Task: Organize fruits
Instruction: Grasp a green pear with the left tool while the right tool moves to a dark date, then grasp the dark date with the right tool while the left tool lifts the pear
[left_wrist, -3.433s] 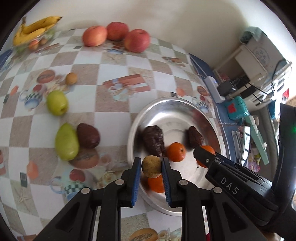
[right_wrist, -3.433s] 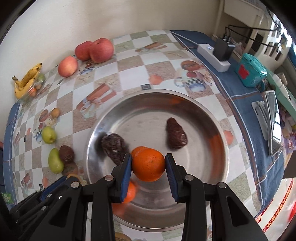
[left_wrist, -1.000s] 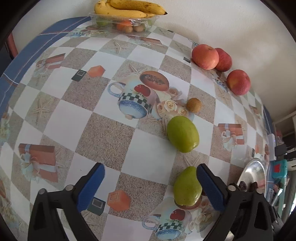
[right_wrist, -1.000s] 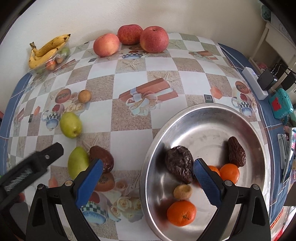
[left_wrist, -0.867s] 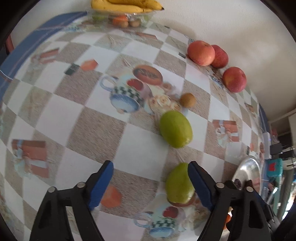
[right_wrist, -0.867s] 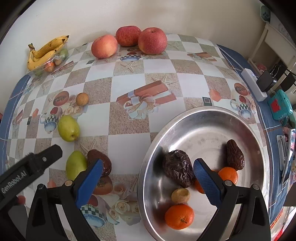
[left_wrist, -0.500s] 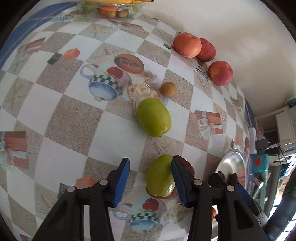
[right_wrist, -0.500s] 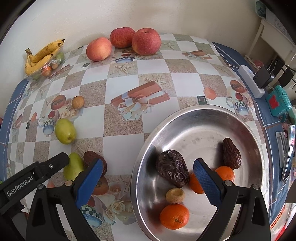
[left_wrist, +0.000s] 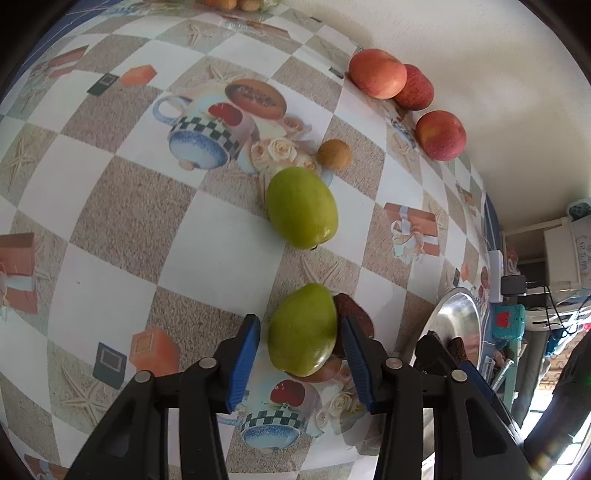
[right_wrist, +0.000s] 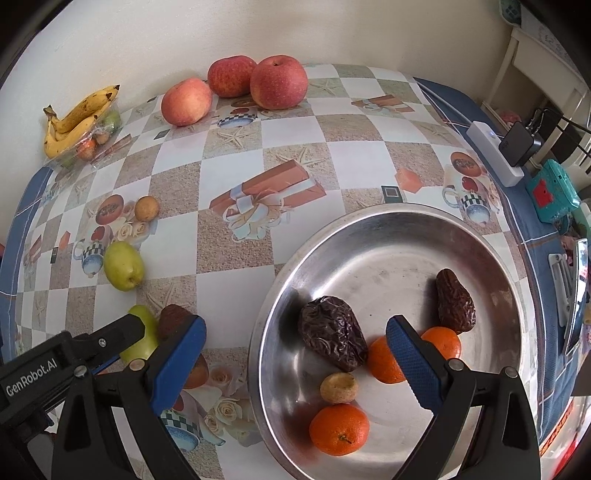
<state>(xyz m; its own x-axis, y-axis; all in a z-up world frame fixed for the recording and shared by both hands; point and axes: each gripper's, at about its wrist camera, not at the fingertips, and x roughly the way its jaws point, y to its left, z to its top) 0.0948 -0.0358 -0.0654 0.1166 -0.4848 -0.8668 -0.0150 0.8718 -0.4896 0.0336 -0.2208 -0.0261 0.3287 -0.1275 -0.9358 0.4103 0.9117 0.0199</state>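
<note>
My left gripper (left_wrist: 301, 360) straddles a green pear (left_wrist: 302, 330) on the tablecloth; its blue pads flank the fruit with a small gap on the left, so it is not clamped. A dark brown fruit (left_wrist: 351, 312) lies against the pear's right side. A second green fruit (left_wrist: 302, 207) and a small brown fruit (left_wrist: 334, 154) lie farther off. My right gripper (right_wrist: 295, 354) is open wide and empty over the steel bowl (right_wrist: 369, 225), which holds three oranges (right_wrist: 339, 428), two dark wrinkled fruits (right_wrist: 332, 338) and a small tan fruit (right_wrist: 338, 386).
Three red apples (right_wrist: 279, 82) stand by the back wall. Bananas (right_wrist: 79, 118) lie in a clear tray at the back left. A power strip (right_wrist: 493, 149) and a teal box (right_wrist: 552, 192) sit at the table's right edge.
My left gripper has moved forward and down onto the near green pear and narrowed around it. The right gripper stays open over the bowl and has drifted slightly.
</note>
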